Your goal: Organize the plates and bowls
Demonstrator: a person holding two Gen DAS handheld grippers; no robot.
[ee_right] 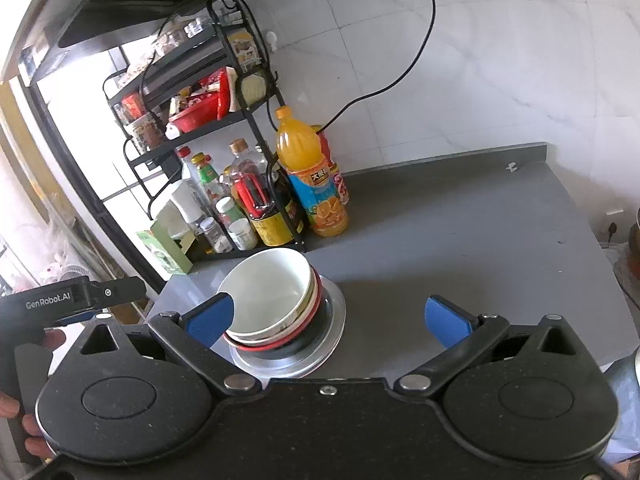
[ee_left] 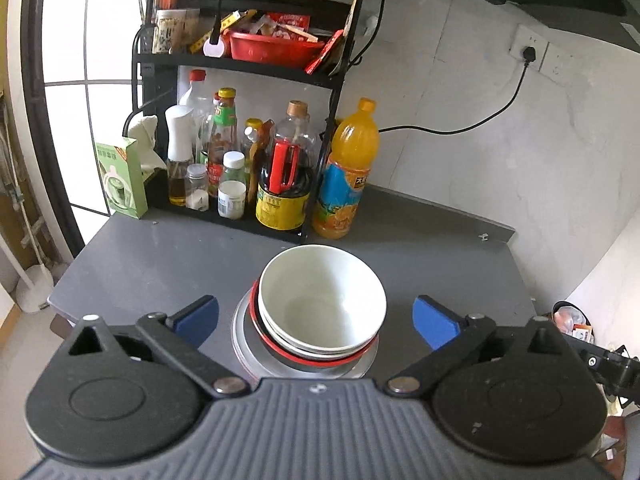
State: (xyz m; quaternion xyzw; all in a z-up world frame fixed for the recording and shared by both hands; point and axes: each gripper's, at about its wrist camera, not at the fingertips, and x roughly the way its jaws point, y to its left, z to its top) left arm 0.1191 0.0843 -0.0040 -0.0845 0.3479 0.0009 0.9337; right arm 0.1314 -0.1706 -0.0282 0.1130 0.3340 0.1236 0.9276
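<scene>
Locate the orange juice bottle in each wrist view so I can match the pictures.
Left wrist: orange juice bottle stands upper centre, right of the black rack.
Right wrist: orange juice bottle stands centre-left, again right of the rack.
Shared landmark: the stacked white bowl in front.

White bowls (ee_left: 322,300) nested upright on plates (ee_left: 248,336)

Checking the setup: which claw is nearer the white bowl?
Left. The left claw straddles the white bowl; the right claw sits to its right.
</scene>
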